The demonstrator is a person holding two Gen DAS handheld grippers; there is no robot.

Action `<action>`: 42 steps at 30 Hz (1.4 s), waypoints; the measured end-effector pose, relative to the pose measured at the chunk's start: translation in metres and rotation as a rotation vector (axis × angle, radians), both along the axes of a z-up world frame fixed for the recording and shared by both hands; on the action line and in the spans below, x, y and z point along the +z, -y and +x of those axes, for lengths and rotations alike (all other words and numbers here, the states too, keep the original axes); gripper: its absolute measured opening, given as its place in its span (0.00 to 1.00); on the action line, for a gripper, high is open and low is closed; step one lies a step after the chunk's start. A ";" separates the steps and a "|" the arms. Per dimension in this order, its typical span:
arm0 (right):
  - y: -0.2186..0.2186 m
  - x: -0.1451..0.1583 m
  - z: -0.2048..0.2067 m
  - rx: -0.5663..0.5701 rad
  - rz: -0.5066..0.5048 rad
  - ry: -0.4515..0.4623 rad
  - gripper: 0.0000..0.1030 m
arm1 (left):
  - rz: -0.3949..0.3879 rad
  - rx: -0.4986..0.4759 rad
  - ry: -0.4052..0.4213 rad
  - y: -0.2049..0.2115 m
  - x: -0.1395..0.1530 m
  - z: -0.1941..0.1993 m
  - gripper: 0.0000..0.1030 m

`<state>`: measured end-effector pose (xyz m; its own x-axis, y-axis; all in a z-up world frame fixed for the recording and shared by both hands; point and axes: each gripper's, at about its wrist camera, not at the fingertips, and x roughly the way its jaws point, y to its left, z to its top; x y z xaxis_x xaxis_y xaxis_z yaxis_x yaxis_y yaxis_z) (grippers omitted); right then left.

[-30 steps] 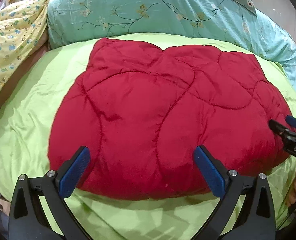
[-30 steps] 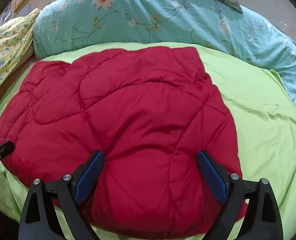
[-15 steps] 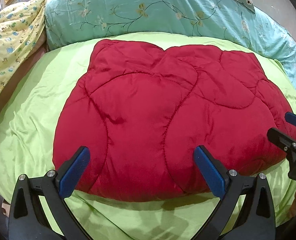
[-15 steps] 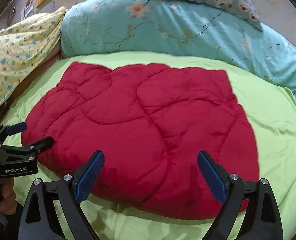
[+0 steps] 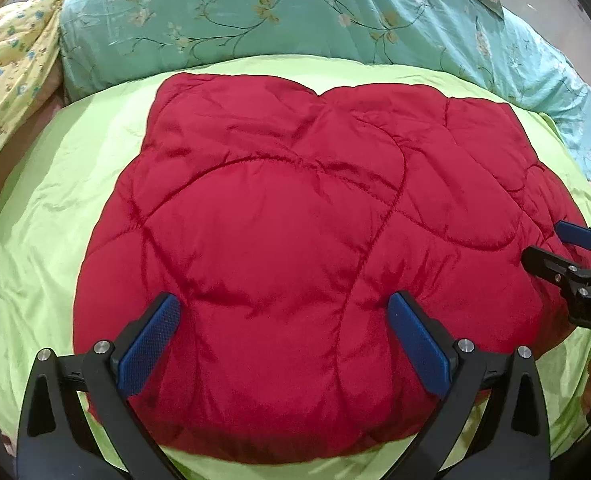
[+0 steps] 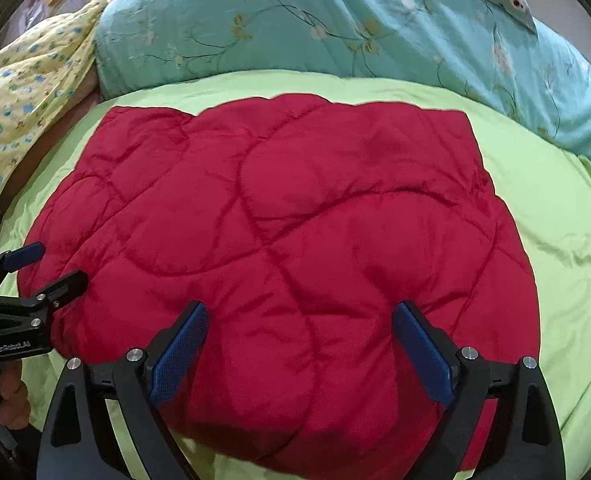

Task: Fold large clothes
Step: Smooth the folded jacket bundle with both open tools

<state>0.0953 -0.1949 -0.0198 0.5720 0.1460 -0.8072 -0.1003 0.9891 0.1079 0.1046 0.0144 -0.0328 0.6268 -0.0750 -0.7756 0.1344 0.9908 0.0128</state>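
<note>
A red quilted padded garment [image 5: 295, 216] lies folded flat on the lime green bed sheet [image 5: 47, 216]; it also shows in the right wrist view [image 6: 303, 224]. My left gripper [image 5: 283, 308] is open and empty, its blue pads above the garment's near edge. My right gripper [image 6: 301, 314] is open and empty over the near edge too. The right gripper also shows at the right edge of the left wrist view [image 5: 551, 244]. The left gripper shows at the left edge of the right wrist view [image 6: 53, 264].
A rolled teal floral quilt [image 5: 295, 12] lies along the back of the bed. A yellow patterned cloth [image 5: 7, 64] is piled at the far left. The green sheet [image 6: 567, 240] borders the garment on every side.
Both grippers have moved closer over the garment's near edge, still open. The garment has not shifted.
</note>
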 end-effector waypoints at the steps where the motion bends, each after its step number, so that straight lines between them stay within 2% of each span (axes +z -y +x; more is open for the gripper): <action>1: 0.002 -0.001 0.001 -0.004 0.005 -0.003 0.92 | 0.000 -0.006 -0.002 -0.001 -0.001 0.002 1.00; 12: 0.015 -0.003 0.020 -0.070 -0.016 -0.034 0.93 | 0.002 -0.044 -0.017 -0.002 -0.009 0.025 1.00; 15: 0.017 -0.012 0.029 -0.070 -0.023 -0.047 0.97 | 0.004 -0.050 -0.014 -0.003 -0.011 0.026 1.00; 18: 0.022 -0.020 0.034 -0.073 0.010 -0.062 1.00 | 0.009 -0.049 -0.008 -0.002 -0.012 0.027 1.00; 29: 0.023 -0.022 0.029 -0.055 0.018 -0.041 1.00 | 0.016 -0.009 -0.010 0.001 -0.012 0.030 1.00; 31: 0.025 -0.018 0.028 -0.057 0.024 -0.040 0.99 | 0.020 0.001 -0.014 0.002 -0.012 0.031 1.00; 35: 0.027 0.004 0.011 -0.058 0.027 0.020 0.93 | 0.026 0.007 -0.015 0.003 -0.012 0.031 1.00; 42: 0.028 -0.018 0.013 -0.040 0.020 -0.017 0.96 | 0.050 0.019 -0.012 0.008 -0.013 0.031 1.00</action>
<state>0.1082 -0.2225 -0.0374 0.5640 0.1390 -0.8140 -0.0585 0.9900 0.1285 0.1357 0.0060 -0.0460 0.6184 -0.0238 -0.7855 0.1160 0.9914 0.0613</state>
